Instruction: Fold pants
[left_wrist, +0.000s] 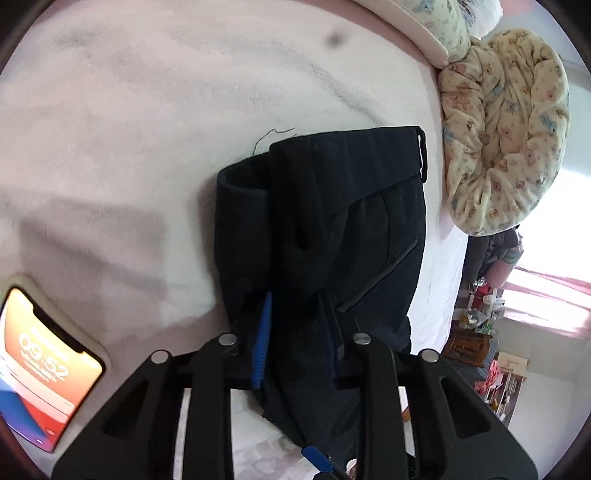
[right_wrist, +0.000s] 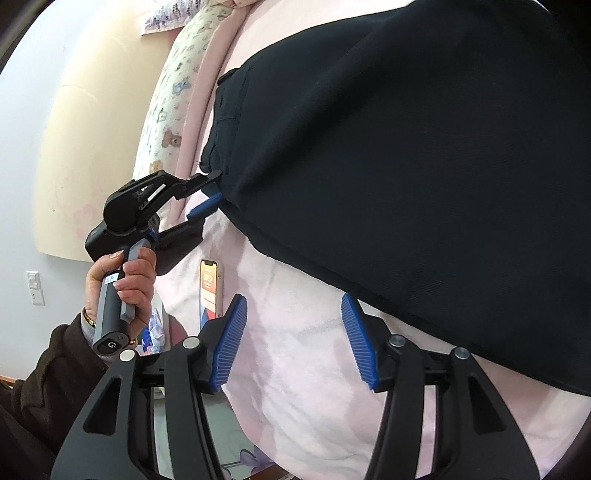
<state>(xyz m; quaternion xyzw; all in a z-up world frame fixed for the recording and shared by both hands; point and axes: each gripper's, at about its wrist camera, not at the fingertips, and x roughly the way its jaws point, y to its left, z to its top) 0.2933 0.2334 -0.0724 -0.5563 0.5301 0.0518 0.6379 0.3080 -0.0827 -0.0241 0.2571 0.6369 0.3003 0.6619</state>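
Note:
Black pants (left_wrist: 332, 229) lie on a pink fleece bed cover (left_wrist: 147, 129), waistband at the far end; in the right wrist view they (right_wrist: 424, 166) fill the upper right. My left gripper (left_wrist: 295, 317) is shut on a bunch of the pants' fabric between its blue pads; it also shows in the right wrist view (right_wrist: 212, 195) pinching the pants' edge. My right gripper (right_wrist: 295, 332) is open and empty, just below the pants' lower edge over the cover.
A phone (left_wrist: 40, 365) with a lit screen lies on the bed at the left, also in the right wrist view (right_wrist: 210, 288). A bunched patterned blanket (left_wrist: 506, 129) and pillow (left_wrist: 432, 26) sit at the bed's far right. Cluttered room beyond the bed edge.

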